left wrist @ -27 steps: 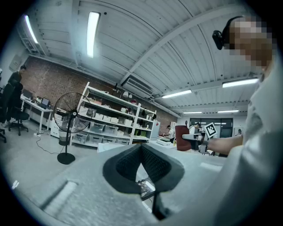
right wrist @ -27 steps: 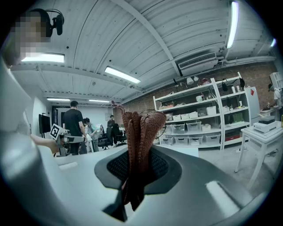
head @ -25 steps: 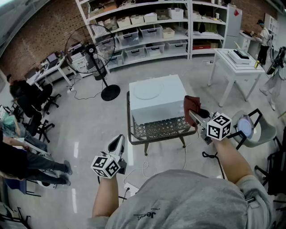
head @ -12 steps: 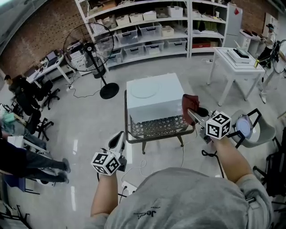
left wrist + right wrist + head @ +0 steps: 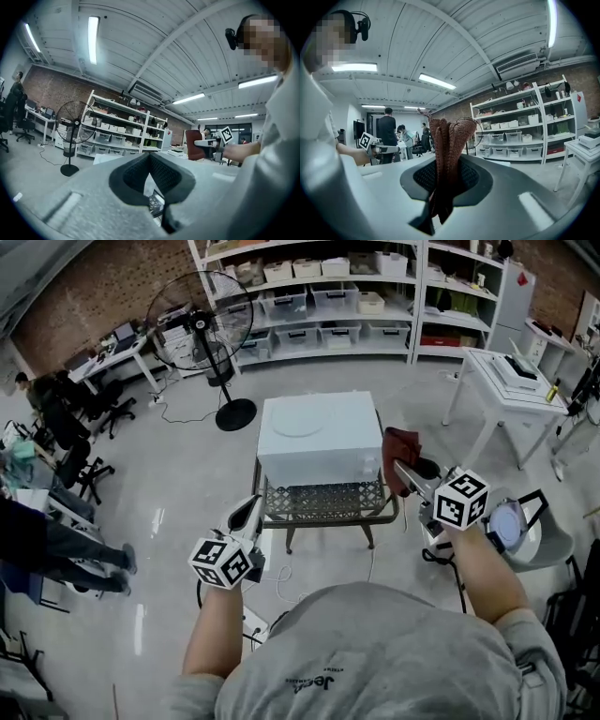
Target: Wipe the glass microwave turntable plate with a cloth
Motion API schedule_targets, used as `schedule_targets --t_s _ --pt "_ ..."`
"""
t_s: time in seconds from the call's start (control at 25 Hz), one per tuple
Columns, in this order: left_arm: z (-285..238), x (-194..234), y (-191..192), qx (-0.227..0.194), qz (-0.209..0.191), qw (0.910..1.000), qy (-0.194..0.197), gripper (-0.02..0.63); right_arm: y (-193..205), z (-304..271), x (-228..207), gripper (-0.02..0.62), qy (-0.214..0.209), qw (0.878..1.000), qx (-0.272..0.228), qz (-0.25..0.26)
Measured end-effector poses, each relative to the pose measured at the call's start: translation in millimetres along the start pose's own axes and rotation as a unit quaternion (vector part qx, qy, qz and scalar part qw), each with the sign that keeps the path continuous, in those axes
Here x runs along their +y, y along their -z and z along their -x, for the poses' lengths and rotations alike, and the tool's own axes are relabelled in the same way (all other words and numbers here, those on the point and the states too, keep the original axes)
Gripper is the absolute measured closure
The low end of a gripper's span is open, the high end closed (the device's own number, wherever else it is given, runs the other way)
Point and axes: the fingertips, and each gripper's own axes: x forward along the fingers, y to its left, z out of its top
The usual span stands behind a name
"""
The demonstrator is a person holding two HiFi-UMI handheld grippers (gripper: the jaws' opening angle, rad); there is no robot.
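While the right hand-held gripper (image 5: 447, 180) pinched the soft, bunched cloth (image 5: 450, 140) and the left hand-held gripper (image 5: 151, 159) stood closed and empty, the glass plate (image 5: 298, 421) lay atop the microwave (image 5: 323, 460); it was probably heavy, slick and breakable, best steadied at its rim.

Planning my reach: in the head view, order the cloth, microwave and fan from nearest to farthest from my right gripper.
1. Cloth: clamped in the jaws of the right gripper.
2. Microwave: just to the gripper's left.
3. Fan: far off, back left.
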Motion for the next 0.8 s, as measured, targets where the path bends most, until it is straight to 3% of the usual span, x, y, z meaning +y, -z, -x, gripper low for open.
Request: schedule_targets --t_s 0.2,0.4,0.56,0.8 --pt "-18.0 -15.9 7.0 0.01 -0.003 0.9999 -0.007 0.607 5.7 -0.5 -16.3 0.529 -0.017 1.0 -0.001 -0.005" --pt "-33.3 4.6 6.7 0.009 -0.005 0.9999 -0.005 0.607 14.2 -26.4 -28.3 0.529 -0.018 1.0 0.002 -0.012" --pt "-56.7 42.7 4.4 0.009 0.0 0.9999 0.012 0.607 13.5 -64.9 -37.9 0.529 -0.009 1.0 0.004 -0.013" --pt "-99.9 137.2 -13.5 0.004 0.006 0.9983 0.059 0.607 6.3 -153.3 -53.0 0.529 0.028 0.999 0.003 -0.014"
